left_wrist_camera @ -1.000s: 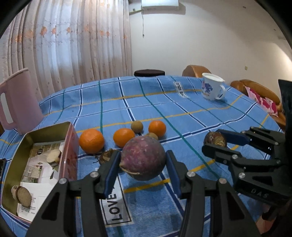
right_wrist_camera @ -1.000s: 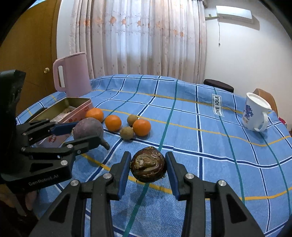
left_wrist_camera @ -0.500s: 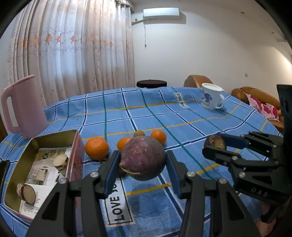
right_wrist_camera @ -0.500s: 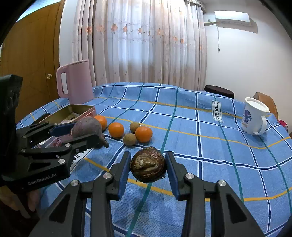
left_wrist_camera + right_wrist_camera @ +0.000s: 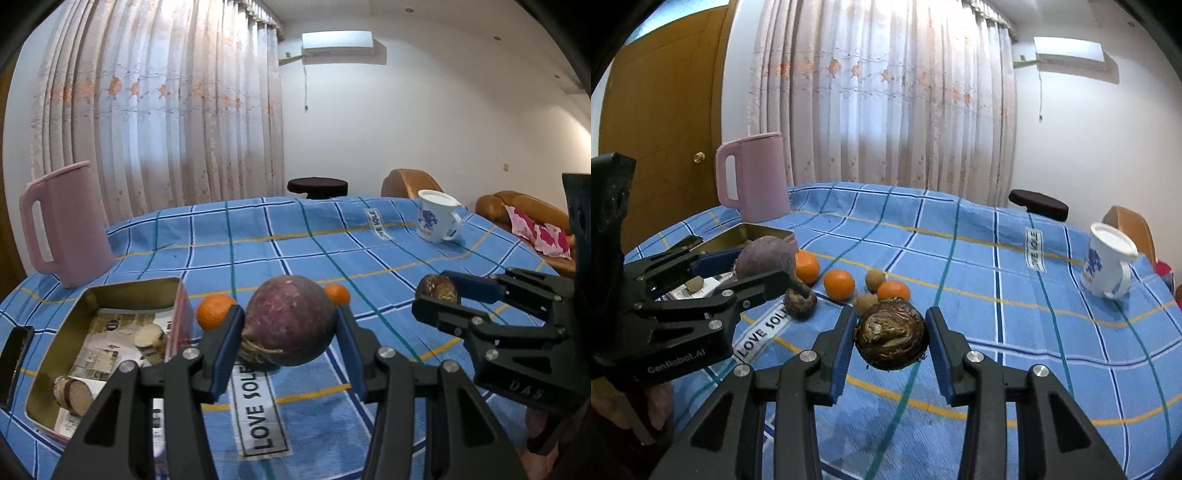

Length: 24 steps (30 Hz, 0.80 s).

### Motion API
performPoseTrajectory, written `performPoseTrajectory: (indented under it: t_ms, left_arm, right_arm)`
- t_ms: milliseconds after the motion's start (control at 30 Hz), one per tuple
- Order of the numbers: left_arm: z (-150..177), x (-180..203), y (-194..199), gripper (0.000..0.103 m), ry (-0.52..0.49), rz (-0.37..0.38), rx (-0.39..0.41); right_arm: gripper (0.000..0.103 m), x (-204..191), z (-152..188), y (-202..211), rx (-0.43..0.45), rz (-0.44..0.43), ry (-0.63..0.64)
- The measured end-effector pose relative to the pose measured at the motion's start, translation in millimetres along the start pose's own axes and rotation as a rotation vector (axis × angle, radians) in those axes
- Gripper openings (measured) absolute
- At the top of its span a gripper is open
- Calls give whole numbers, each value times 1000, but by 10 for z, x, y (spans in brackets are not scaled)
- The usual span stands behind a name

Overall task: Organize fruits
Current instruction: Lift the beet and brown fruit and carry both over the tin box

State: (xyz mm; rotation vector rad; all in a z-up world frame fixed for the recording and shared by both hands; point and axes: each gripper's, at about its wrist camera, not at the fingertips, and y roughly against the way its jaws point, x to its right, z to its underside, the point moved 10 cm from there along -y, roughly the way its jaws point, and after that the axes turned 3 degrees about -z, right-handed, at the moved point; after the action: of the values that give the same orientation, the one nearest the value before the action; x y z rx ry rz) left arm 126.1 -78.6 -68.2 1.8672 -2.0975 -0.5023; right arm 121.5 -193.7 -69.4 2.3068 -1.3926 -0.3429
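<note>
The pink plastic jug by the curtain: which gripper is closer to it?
Left. The left gripper sits nearer the pink plastic jug, by the gold tin; the right gripper is farther off, on the other side.

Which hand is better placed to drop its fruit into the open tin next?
Left: probably. The left gripper holds the purple fruit right beside the tin; the right gripper sits farther away.

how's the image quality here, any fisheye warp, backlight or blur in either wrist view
Left wrist view: strong fisheye, black corners, the curtain bows and glows with backlight; the purple fruit in the left gripper is sharp. Right wrist view: same warp, the door leans; the brown fruit in the right gripper is crisp, its shadow on the tablecloth soft.
</note>
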Motion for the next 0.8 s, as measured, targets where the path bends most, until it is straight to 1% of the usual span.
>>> performPoseTrajectory:
  t_ms: [200, 367, 633, 800]
  left_arm:
    - [-65, -217, 64, 52, 31, -28, 8]
    - [-122, -412, 112, 52, 47, -67, 16]
    - [-153, -658, 118, 52, 61, -114, 5]
    - [-160, -807, 139, 52, 68, -146, 2]
  right_arm:
    - [41, -153, -161, -88, 6, -28, 31]
    - [41, -301, -316, -143, 25, -55, 58]
    - [41, -552, -551, -236, 49, -110, 86]
    - [41, -666, -650, -310, 47, -140, 98]
